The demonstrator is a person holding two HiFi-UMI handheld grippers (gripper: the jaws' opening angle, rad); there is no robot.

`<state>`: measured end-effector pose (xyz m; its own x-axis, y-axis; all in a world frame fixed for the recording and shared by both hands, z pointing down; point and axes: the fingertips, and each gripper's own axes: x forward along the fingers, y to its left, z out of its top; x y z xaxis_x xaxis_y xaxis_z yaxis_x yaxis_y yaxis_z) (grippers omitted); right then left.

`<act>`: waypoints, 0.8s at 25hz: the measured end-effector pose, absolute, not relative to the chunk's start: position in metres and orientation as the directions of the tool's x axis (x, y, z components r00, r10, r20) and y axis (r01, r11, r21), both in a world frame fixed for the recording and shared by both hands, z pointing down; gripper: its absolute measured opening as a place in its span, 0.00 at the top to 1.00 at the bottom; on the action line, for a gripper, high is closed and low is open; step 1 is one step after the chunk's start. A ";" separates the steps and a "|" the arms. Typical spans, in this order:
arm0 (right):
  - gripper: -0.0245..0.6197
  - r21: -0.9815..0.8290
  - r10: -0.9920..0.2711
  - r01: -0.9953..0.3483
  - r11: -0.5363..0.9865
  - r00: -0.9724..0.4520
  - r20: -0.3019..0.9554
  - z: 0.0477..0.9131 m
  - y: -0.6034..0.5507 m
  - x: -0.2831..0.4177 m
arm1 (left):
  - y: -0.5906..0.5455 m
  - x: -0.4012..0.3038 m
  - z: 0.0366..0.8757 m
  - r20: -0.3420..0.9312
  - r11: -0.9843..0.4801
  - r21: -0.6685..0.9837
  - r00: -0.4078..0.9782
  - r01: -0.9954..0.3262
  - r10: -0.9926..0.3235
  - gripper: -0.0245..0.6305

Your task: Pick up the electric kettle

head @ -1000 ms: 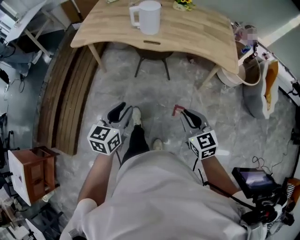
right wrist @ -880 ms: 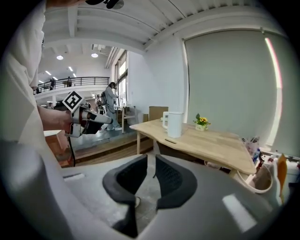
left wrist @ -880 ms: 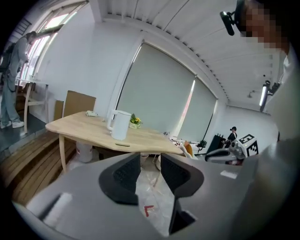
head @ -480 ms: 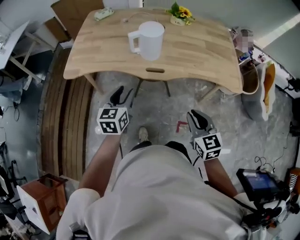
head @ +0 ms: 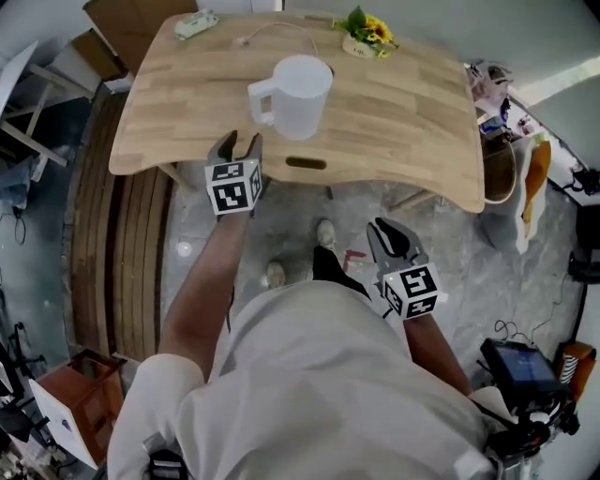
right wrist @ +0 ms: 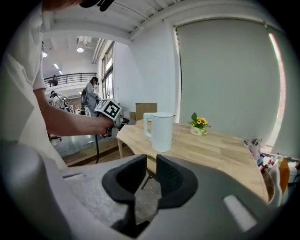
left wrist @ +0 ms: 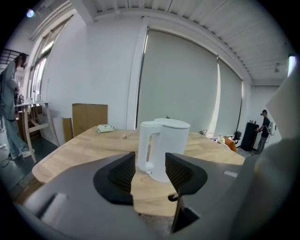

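Observation:
A white electric kettle (head: 298, 92) stands upright on the wooden table (head: 403, 103), its handle (head: 260, 101) turned toward the table's front left. My left gripper (head: 238, 142) hovers over the table's front edge, just short of the handle. In the left gripper view the kettle (left wrist: 164, 147) shows beyond the jaws, and the left gripper (left wrist: 149, 172) is open; its jaws have just been opening, with nothing between them. My right gripper (head: 386, 234) hangs over the floor in front of the table. The right gripper (right wrist: 150, 177) shows a narrow gap and holds nothing.
A small pot of yellow flowers (head: 367, 30), a greenish object (head: 197, 25) and a thin cord (head: 272, 28) lie at the table's far side. Wooden planks (head: 103, 216) lie on the floor at left, bags (head: 497, 164) at right. Other people stand far off at left.
The person has stepped toward the table. The left gripper went from over the floor to the table's front edge near the kettle, its jaws wider apart. The right gripper followed, still over the floor.

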<state>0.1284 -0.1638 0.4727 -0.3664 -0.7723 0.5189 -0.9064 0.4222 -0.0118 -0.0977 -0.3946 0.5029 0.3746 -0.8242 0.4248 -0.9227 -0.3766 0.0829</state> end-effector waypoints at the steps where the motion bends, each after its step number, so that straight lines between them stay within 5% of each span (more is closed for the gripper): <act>1: 0.88 -0.015 -0.762 -0.899 0.438 -0.380 0.524 0.473 -0.174 0.134 | -0.409 -0.096 0.507 0.430 -0.354 0.067 0.348 -0.933 -0.833 0.64; 20: 0.88 -0.039 -0.634 -0.817 0.576 -0.475 0.610 0.491 -0.299 0.262 | -0.540 -0.076 0.569 0.429 -0.061 0.039 0.072 -0.997 -0.900 0.59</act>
